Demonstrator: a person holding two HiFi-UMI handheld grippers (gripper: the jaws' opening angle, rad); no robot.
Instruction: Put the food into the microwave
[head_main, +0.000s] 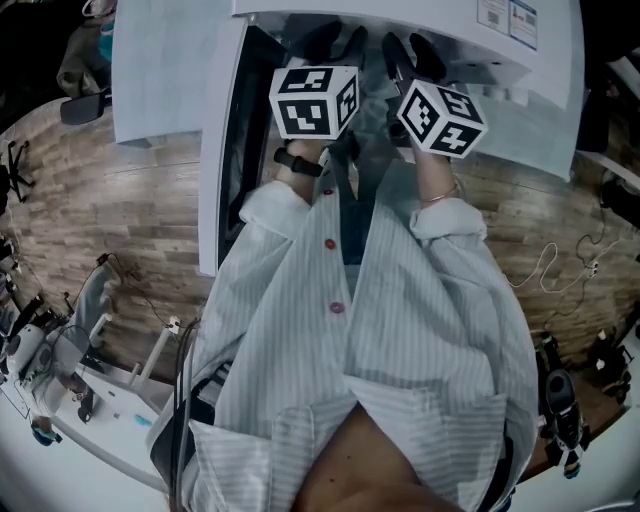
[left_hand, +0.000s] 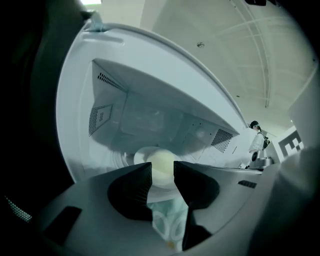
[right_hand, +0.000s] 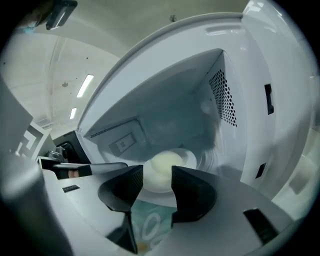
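A white plate (left_hand: 144, 156) carries a pale round bun (left_hand: 161, 163) at the mouth of the open white microwave (head_main: 420, 25). My left gripper (head_main: 340, 45) and right gripper (head_main: 410, 55) point side by side into the cavity (left_hand: 150, 115). In the left gripper view the jaws (left_hand: 162, 172) stand a narrow gap apart with the plate's near rim running into it. The right gripper (right_hand: 157, 175) shows the same, with the bun (right_hand: 165, 164) and the plate (right_hand: 189, 159) just beyond its tips. A teal patterned surface (left_hand: 167, 225) lies under the plate between the fingers.
The microwave door (head_main: 215, 150) hangs open at the left, beside my left arm. The cavity's side wall has vent holes (right_hand: 226, 100). A wood floor with a white cable (head_main: 550, 265) is at the right and equipment (head_main: 60, 350) at lower left. A person (left_hand: 256, 140) stands far off.
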